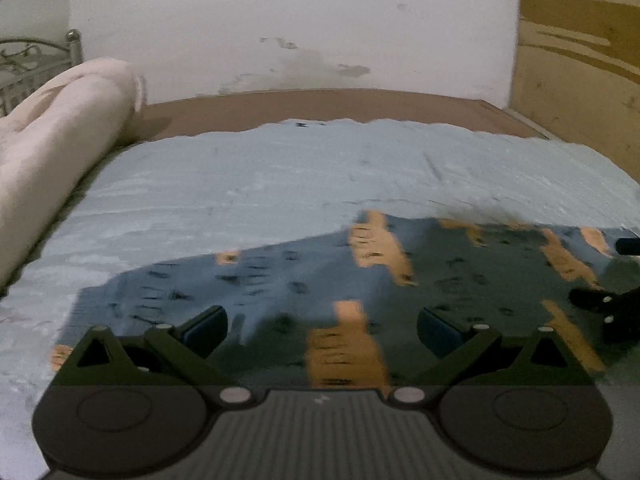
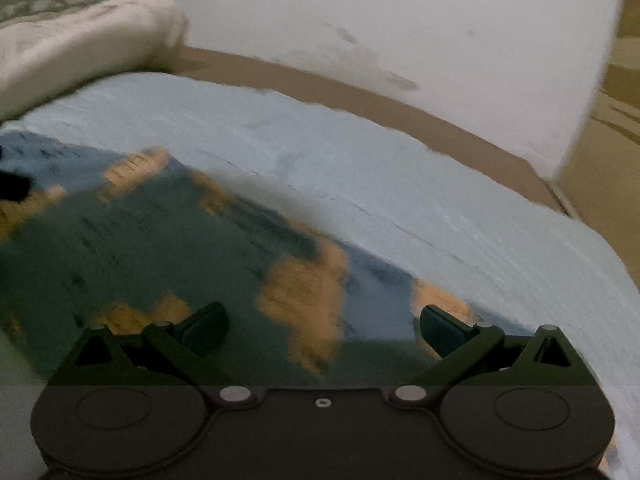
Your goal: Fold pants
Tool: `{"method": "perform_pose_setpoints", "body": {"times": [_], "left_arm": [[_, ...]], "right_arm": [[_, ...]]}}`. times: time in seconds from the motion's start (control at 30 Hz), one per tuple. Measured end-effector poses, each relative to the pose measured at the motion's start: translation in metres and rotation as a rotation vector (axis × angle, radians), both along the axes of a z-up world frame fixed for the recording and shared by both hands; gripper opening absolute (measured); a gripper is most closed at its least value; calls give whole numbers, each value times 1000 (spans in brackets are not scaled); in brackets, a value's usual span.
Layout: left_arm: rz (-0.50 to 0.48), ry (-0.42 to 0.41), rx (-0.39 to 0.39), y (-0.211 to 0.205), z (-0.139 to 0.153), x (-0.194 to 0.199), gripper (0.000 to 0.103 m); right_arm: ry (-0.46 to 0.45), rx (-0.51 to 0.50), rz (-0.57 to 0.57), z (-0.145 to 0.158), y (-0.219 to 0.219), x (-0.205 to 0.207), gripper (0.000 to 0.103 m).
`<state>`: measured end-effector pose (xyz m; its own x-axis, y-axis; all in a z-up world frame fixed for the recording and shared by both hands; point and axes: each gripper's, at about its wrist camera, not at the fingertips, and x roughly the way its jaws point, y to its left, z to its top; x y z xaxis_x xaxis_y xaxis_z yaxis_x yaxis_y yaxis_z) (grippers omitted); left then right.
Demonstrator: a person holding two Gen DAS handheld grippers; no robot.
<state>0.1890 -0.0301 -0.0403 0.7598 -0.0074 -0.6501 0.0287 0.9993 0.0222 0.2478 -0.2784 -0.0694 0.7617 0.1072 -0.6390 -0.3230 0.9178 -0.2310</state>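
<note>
A: Left wrist view?
B: The left gripper (image 1: 322, 330) hangs with fingers spread, holding nothing, above the dark blue pants with orange patches (image 1: 360, 280) lying on the pale blue bedsheet (image 1: 260, 184). A rolled cream blanket (image 1: 56, 132) sits far left.

A: Right wrist view?
B: The right gripper (image 2: 324, 330) is likewise released above the pants (image 2: 160, 240); everything is blurred.

Both pictures are dim and blurry, the corners are dark and round, and the near pants (image 1: 360, 280) look smeared.

Both grippers alike — black ribbed body, silver screws; dark-blue fingers (image 1: 206, 326).
</note>
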Motion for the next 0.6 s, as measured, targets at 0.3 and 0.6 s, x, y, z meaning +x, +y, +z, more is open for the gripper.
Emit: {"method": "perform_pose_setpoints", "body": {"times": [0.3,0.6], "left_arm": [[-132,47,28,-70,-13,10,103],[-248,74,18,-133,-21,33,103]], "right_arm": [[-68,40,-335,5,-118,-2,102],[-56,549,-556,5,-231,-57,102]]}}
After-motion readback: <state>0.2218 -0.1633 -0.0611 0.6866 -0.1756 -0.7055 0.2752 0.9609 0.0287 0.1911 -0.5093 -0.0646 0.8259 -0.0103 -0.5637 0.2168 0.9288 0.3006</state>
